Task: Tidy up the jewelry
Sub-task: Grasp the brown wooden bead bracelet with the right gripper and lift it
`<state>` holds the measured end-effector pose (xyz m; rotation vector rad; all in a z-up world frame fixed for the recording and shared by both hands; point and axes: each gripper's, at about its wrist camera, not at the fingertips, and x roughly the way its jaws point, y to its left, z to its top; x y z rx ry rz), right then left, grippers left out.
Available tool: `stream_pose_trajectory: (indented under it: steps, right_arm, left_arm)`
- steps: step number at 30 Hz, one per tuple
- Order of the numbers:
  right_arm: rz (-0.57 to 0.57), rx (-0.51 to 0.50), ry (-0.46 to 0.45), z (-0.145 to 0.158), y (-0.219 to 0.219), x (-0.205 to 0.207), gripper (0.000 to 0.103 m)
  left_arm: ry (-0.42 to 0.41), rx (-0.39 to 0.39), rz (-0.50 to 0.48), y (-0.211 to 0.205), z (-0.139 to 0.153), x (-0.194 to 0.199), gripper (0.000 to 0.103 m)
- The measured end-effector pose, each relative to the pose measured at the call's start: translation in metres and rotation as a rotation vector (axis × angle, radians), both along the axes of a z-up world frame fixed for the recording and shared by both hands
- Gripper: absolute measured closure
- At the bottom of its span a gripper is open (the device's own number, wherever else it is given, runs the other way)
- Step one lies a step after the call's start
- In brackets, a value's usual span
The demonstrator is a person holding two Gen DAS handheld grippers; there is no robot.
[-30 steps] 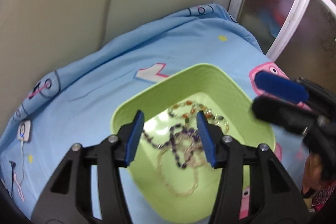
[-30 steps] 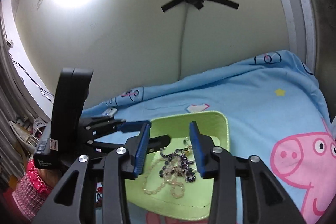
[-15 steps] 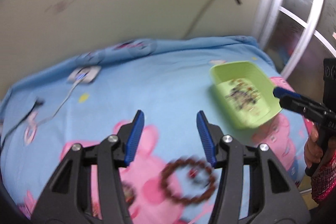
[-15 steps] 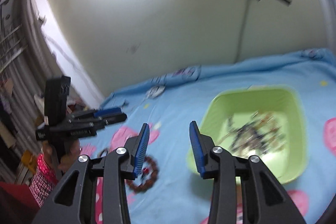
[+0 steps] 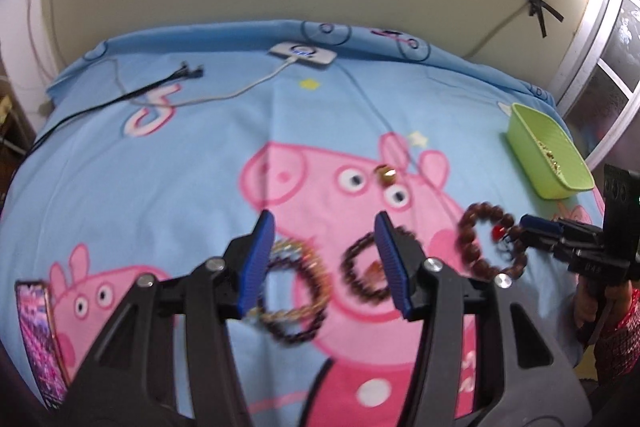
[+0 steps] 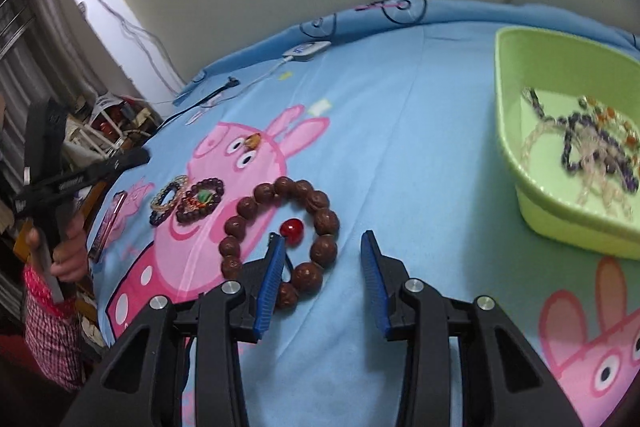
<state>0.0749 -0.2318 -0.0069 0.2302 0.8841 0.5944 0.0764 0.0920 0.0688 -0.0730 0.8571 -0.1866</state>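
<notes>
Bracelets lie on the blue cartoon-pig bedsheet (image 5: 200,155): a large brown wooden-bead bracelet (image 6: 280,239) with a red bead, a dark-bead bracelet (image 6: 200,201) and a gold-and-dark bracelet (image 6: 166,199) side by side. The right gripper (image 6: 322,279), jaws apart and empty, points down at the sheet with its left finger over the wooden-bead bracelet's near side. The left gripper (image 5: 324,263), open about halfway and empty, hangs tilted above the two smaller bracelets. A green tray (image 6: 516,147) holding necklaces sits by the sheet's far right edge; bare sheet separates it from the bracelets.
</notes>
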Motion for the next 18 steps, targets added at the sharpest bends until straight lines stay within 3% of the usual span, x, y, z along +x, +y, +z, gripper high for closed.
stream_pose_trajectory:
  steps: [5, 8, 12, 15, 18]
  right_arm:
    - [-0.033, 0.005, -0.032, 0.007, -0.002, 0.000, 0.082]
    - [-0.059, -0.013, -0.027, 0.004, -0.001, 0.003, 0.082]
    - [-0.062, -0.028, -0.012, -0.003, 0.001, 0.003, 0.082]
    - [-0.056, -0.064, -0.034, -0.002, 0.006, 0.000, 0.083]
    - [-0.047, -0.102, -0.057, -0.002, 0.011, -0.002, 0.083]
  left_arm:
    - [-0.006, -0.050, 0.033, 0.019, -0.010, -0.012, 0.053]
    - [-0.020, -0.076, -0.005, 0.010, -0.009, -0.014, 0.053]
    - [-0.014, -0.086, -0.148, -0.038, -0.013, -0.011, 0.053]
    - [0.034, -0.093, -0.252, -0.078, -0.024, -0.003, 0.053]
    - [0.063, -0.025, -0.302, -0.115, -0.038, 0.002, 0.054]
